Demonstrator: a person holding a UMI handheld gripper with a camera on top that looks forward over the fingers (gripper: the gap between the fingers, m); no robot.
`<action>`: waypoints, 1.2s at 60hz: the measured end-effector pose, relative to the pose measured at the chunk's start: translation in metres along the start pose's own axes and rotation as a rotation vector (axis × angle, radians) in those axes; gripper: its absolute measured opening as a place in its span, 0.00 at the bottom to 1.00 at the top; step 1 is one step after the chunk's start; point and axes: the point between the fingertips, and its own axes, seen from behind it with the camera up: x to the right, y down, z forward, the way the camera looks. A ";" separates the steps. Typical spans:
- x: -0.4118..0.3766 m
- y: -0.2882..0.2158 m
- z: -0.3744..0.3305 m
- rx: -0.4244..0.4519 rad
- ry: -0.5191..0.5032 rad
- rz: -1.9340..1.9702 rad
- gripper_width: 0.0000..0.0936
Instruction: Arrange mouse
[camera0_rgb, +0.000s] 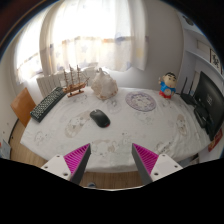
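Note:
A dark computer mouse (100, 118) lies on the white patterned tablecloth (120, 135) near the table's middle, well beyond my fingers. My gripper (112, 160) is open and empty, held above the table's near edge, its magenta pads (77, 157) wide apart. The mouse lies ahead and slightly left of the gap between the fingers.
A black keyboard (46, 102) lies at the left. A model ship (74, 82) and a pale shell-like ornament (103, 82) stand at the back. A round patterned plate (141, 100) and a small figurine (168, 87) are at the right, a dark monitor (208, 100) farther right.

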 end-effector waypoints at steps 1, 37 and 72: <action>-0.004 0.000 0.006 0.007 -0.004 -0.002 0.91; -0.042 -0.065 0.257 0.158 -0.002 -0.008 0.90; -0.040 -0.117 0.282 0.138 0.010 -0.035 0.48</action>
